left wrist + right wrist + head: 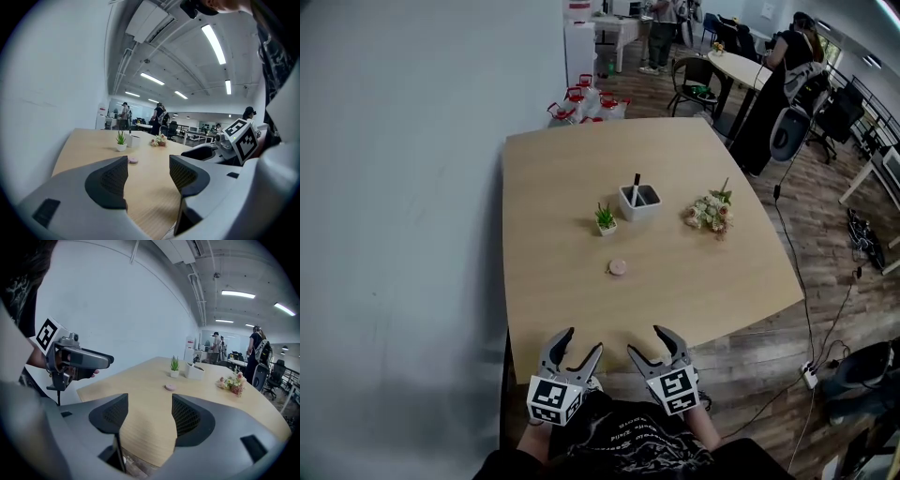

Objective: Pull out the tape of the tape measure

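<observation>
A small round pink tape measure [618, 267] lies flat near the middle of the wooden table [553, 178]; it shows small in the left gripper view [133, 161] and the right gripper view [170, 387]. My left gripper [582, 341] hovers open over the table's near edge, nothing between its jaws. My right gripper [643, 339] is beside it, also open and empty. Both are well short of the tape measure. No tape is drawn out.
Beyond the tape measure stand a small potted plant [606, 219], a white holder with a dark pen [638, 202] and a flower bunch [711, 212]. People, chairs and desks fill the back right. A white wall [403, 187] runs along the left.
</observation>
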